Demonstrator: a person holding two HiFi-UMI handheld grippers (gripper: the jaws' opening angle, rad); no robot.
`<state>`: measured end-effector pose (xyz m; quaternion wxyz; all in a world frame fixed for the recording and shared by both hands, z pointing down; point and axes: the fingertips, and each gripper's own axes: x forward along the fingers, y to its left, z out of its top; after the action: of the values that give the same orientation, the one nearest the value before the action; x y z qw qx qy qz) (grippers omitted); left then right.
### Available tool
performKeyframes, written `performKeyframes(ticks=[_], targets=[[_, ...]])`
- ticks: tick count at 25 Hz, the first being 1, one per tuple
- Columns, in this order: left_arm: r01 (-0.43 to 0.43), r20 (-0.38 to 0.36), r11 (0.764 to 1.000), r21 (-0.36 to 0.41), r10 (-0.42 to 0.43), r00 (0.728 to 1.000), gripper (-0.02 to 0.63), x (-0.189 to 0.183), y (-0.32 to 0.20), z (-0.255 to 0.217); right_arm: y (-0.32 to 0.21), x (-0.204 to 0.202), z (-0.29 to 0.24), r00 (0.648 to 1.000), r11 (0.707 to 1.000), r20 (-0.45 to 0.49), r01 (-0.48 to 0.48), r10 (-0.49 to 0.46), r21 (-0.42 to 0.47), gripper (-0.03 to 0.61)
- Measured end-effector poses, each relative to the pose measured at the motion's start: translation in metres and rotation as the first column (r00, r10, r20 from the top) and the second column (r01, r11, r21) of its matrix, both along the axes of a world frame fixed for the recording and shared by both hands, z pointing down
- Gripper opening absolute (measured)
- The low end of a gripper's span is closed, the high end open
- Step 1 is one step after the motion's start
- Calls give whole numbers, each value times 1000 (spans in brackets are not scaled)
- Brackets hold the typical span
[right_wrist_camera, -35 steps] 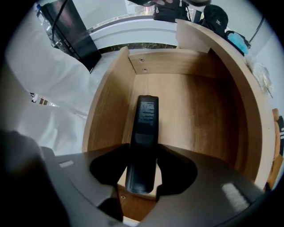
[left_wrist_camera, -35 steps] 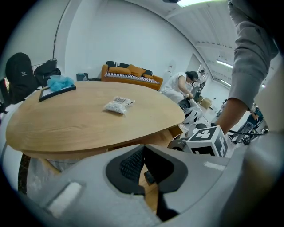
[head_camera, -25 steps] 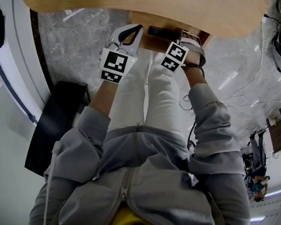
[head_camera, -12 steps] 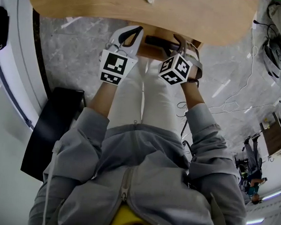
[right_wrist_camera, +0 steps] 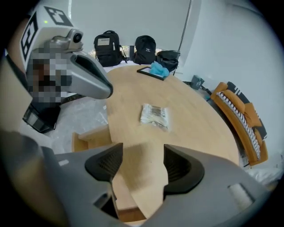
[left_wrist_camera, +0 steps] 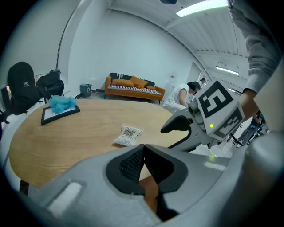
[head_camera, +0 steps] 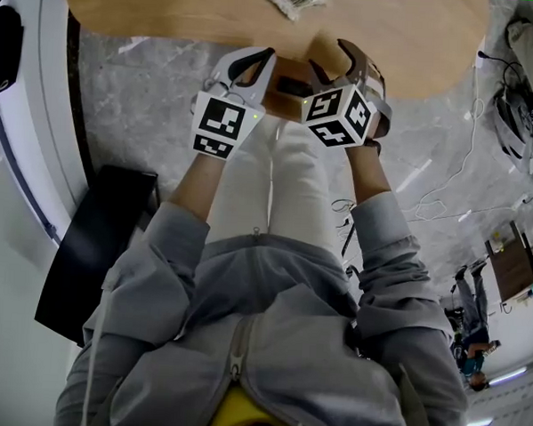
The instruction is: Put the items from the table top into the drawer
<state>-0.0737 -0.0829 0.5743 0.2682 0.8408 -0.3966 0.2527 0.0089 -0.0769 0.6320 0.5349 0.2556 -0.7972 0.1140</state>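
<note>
Clear packet (right_wrist_camera: 154, 116) flat on table (right_wrist_camera: 199, 128)

The left gripper (head_camera: 262, 60) and the right gripper (head_camera: 342, 55) are held out ahead of the body, close side by side and angled downward. The left forearm (head_camera: 195, 184) and the right forearm (head_camera: 368, 173) are seen bare below grey sleeves (head_camera: 147, 273). In the left gripper view the jaws are pressed together, apparently on nothing. The right gripper's jaws are held apart, having just been closing somewhat, and nothing is caught between them.
</note>
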Motion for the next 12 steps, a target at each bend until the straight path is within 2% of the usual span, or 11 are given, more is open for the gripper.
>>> performKeyframes(ticks=[8, 12], targets=[[20, 8, 1000, 3, -20, 1000, 3, -11, -27, 4, -57, -26, 0, 996, 998, 58, -66, 67, -20, 334], [33, 16, 999, 2, -33, 999, 2, -16, -38, 7, -71, -40, 4, 990, 992, 96, -100, 108, -76, 382]])
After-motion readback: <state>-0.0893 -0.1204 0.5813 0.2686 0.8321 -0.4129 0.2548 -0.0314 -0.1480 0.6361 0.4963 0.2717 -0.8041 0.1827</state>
